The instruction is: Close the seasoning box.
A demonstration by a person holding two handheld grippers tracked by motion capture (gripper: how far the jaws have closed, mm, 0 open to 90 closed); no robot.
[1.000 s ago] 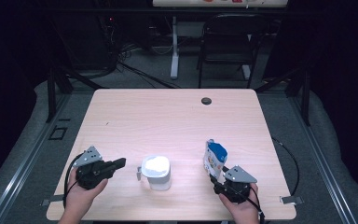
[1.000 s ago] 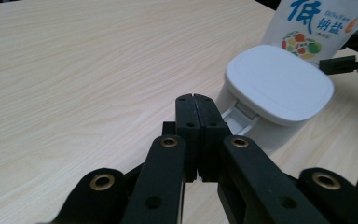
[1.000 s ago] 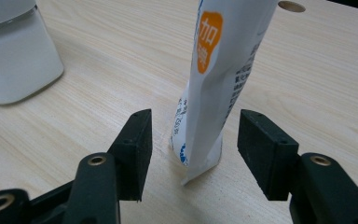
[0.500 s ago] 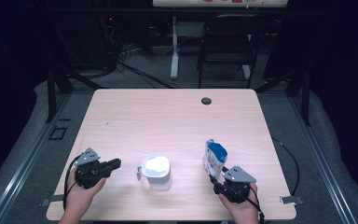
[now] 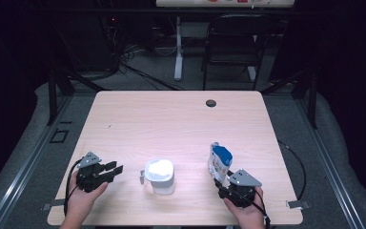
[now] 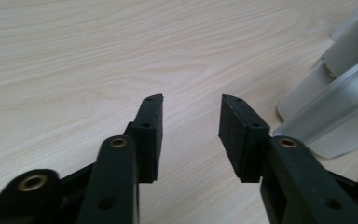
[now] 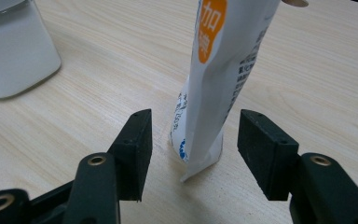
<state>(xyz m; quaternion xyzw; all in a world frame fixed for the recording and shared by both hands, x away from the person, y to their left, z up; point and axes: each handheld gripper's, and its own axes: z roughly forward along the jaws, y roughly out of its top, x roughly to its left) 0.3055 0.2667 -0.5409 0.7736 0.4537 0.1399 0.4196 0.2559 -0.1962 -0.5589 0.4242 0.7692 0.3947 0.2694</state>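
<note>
A white lidded jug with a small handle on its left side stands near the table's front middle. My left gripper lies low to its left, pointing at it. Its jaws have just been opening, with nothing but bare wood between them; the jug sits off to their right. A white and blue pouch stands upright at the front right. My right gripper is open around the pouch's foot, and neither of its pads touches it.
The wooden table has a dark round grommet near its far edge. A black chair and cables stand beyond the table. In the right gripper view the jug is at the upper left.
The left gripper's jaws went from shut to open, and that hand sank slightly toward the table. The right gripper, pouch and jug stayed still.
</note>
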